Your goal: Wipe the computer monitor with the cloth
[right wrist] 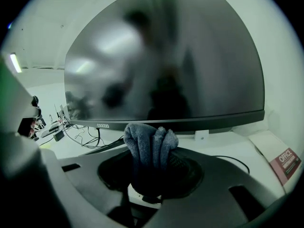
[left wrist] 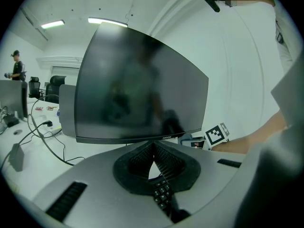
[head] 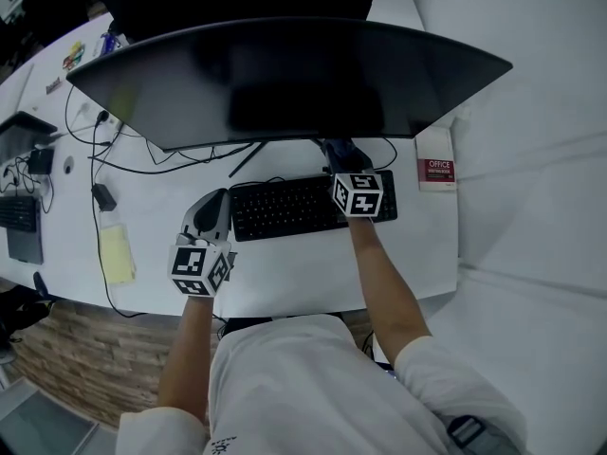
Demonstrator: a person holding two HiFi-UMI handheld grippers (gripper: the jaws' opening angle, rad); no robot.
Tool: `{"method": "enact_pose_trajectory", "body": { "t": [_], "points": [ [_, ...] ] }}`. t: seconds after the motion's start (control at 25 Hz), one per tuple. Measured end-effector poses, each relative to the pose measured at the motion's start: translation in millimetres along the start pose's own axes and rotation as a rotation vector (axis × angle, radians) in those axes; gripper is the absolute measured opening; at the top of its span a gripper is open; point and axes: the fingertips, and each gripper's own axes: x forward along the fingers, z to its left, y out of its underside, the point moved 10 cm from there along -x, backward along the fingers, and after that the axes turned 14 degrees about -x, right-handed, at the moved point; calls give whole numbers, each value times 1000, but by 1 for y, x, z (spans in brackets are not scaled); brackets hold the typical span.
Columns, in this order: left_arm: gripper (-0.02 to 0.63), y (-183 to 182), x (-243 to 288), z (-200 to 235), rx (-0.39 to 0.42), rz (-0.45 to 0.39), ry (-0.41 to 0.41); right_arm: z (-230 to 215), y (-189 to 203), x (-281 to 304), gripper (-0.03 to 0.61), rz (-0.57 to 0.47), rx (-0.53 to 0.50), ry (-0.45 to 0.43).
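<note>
A wide curved black monitor stands switched off at the back of the white desk. It fills the left gripper view and the right gripper view. My right gripper is just below the screen's lower edge, over the keyboard's far side, shut on a bunched grey-blue cloth. The cloth sticks up between the right gripper's jaws, a little short of the screen. My left gripper hovers lower, left of the keyboard. In its own view the left gripper has its jaws shut with nothing between them.
A black keyboard lies in front of the monitor. A red and white booklet sits at the right, a yellow pad at the left, and black cables trail behind it. Another keyboard lies far left.
</note>
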Motion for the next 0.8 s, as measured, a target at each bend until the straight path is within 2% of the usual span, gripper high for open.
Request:
{"method": "enact_pose_trajectory", "body": {
  "t": [0.4,0.8],
  "points": [
    [9,-10,-17,32,4,-4,-2,50,-10,17,137,-9,16,-28],
    [9,-27,-43,84,15,-20,-9,116,-28,42,137,-24,31,-60]
  ]
}}
